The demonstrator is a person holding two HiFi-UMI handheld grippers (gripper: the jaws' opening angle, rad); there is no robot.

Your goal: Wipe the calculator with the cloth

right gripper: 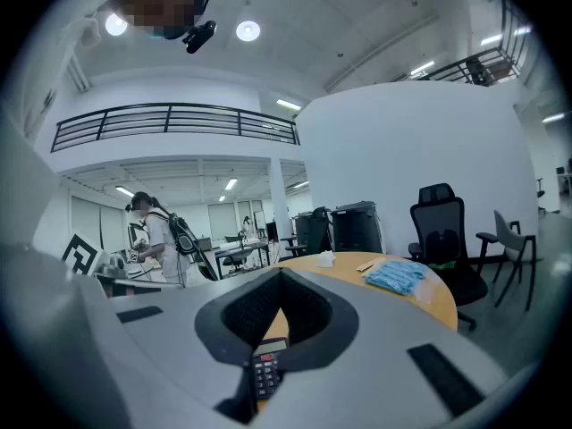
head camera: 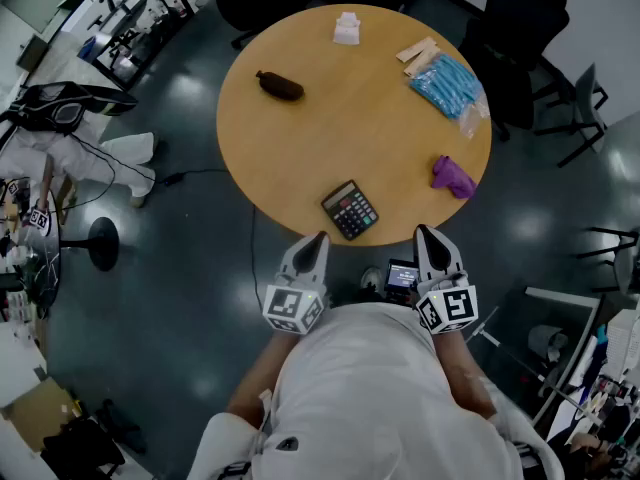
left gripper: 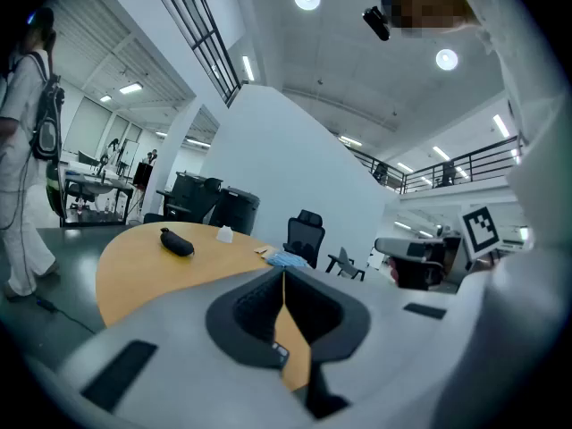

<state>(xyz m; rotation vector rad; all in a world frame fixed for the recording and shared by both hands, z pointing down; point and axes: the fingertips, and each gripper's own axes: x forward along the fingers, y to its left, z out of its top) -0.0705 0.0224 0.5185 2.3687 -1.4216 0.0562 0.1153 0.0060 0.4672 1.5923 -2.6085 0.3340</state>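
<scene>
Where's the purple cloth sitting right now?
In the head view, the crumpled purple cloth lies near the right edge of the round wooden table, right of the black calculator and ahead of the right gripper.

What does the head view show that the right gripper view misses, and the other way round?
Only the head view shows the purple cloth and the dark pouch lying on the round table. Only the right gripper view shows a person with a backpack standing in the background, and a balcony railing above. Both show the calculator, the blue packet and the right gripper, which is shut and empty.
</scene>
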